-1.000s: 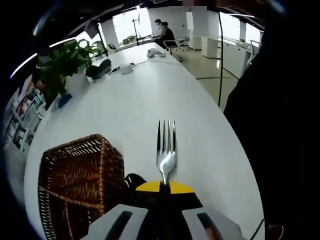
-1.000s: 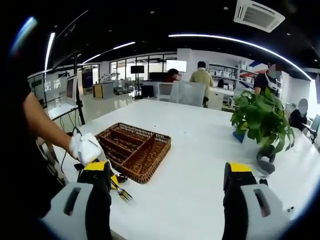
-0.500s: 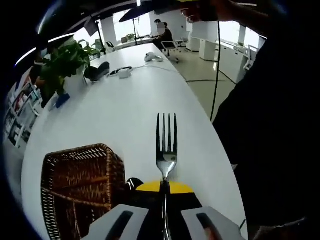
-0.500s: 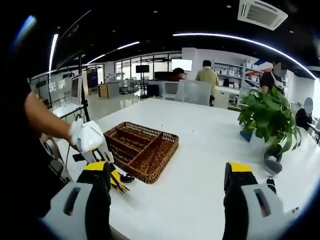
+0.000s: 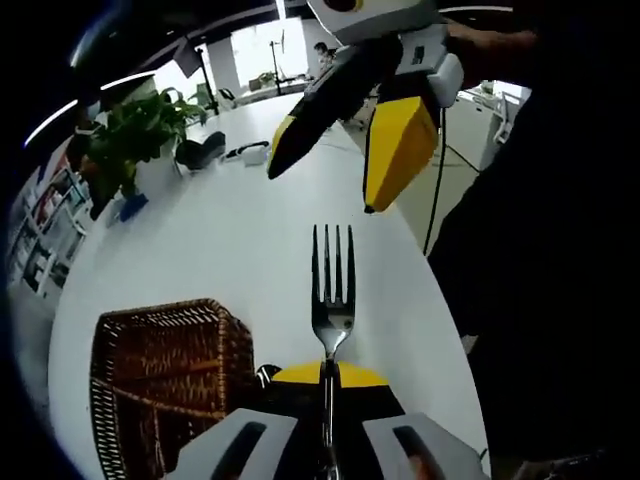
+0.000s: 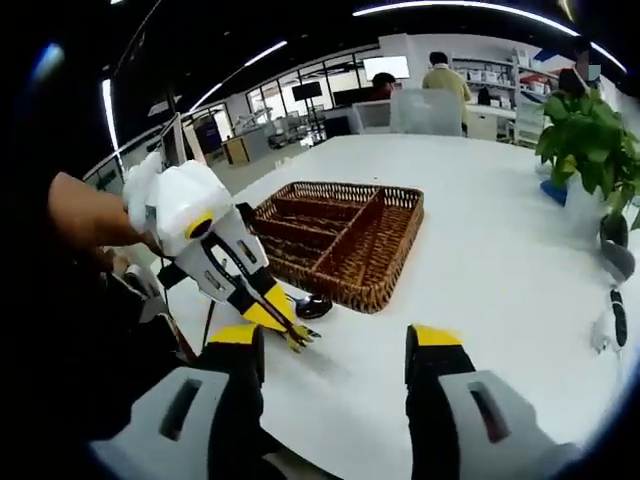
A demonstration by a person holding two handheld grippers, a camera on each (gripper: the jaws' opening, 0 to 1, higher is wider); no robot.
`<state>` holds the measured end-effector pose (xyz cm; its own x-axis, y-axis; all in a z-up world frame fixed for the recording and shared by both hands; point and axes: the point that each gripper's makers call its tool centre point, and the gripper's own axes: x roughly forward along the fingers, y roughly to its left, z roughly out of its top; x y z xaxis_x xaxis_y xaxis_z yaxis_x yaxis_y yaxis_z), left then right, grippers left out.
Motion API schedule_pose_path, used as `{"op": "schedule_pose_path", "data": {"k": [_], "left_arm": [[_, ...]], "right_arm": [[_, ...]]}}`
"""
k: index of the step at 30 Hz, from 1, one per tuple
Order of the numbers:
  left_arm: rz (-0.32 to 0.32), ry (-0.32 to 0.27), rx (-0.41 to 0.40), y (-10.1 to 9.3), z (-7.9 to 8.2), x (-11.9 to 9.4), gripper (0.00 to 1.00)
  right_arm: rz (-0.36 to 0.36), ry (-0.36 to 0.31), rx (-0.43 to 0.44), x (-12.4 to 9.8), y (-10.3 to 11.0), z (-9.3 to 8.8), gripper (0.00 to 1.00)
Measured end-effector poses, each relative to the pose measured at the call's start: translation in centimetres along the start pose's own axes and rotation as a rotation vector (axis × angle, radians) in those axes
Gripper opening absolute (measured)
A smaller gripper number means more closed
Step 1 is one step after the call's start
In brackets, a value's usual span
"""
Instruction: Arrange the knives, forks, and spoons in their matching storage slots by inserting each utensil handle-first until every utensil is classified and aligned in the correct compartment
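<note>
Left gripper (image 5: 327,385), seen from its own camera: I have its jaws pinched on a fork (image 5: 331,300), clamped at the neck, tines pointing forward over the white table (image 5: 230,230). Beside it, at lower left, sits the wicker tray (image 5: 165,385), and a dark spoon bowl (image 5: 265,374) peeks out between tray and jaw. Above the tines hangs the right gripper (image 5: 350,130), its two yellow-tipped jaws spread apart with nothing between them. A plant (image 5: 125,135) stands at the table's far left edge.

Right gripper view: my right gripper (image 6: 335,345) holds its jaws spread, empty, over the table's (image 6: 500,260) near edge. The left gripper (image 6: 275,315) comes in from the left, held by a hand (image 6: 100,210), its tips angled down to the table just before the tray (image 6: 335,240); the fork tines (image 6: 300,335) jut from its tip. The spoon (image 6: 310,303) lies touching the tray's near rim. The tray's divided compartments look empty. The plant (image 6: 590,140) stands at far right.
</note>
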<state>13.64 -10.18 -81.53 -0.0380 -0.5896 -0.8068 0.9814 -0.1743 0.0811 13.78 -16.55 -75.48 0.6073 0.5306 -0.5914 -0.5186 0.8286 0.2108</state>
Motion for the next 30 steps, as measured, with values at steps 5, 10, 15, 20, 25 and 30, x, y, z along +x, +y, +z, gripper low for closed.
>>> {"op": "schedule_pose_path", "data": {"k": [5,10,15,20,25,30], "left_arm": [[0.011,-0.010,-0.002,-0.1,0.1,-0.2,0.00],[0.030,-0.021,-0.011,0.0,0.2,-0.7,0.00],[0.045,-0.033,-0.005,-0.1,0.4,-1.2,0.00],[0.067,-0.036,0.000,0.0,0.5,-2.0,0.00],[0.089,-0.045,-0.010,0.4,0.4,-3.3,0.00],[0.107,-0.047,-0.028,0.7,0.0,-4.4,0.00]], "right_arm": [[0.022,0.011,0.014,0.8,0.5,0.2,0.38],[0.057,0.090,0.069,1.7,1.3,-0.9,0.21],[0.135,0.119,0.121,1.9,2.9,-1.1,0.06],[0.140,0.132,0.127,1.8,2.9,-0.8,0.04],[0.160,0.141,0.189,2.1,3.3,0.1,0.02],[0.179,0.159,0.228,3.2,3.6,0.4,0.04]]}}
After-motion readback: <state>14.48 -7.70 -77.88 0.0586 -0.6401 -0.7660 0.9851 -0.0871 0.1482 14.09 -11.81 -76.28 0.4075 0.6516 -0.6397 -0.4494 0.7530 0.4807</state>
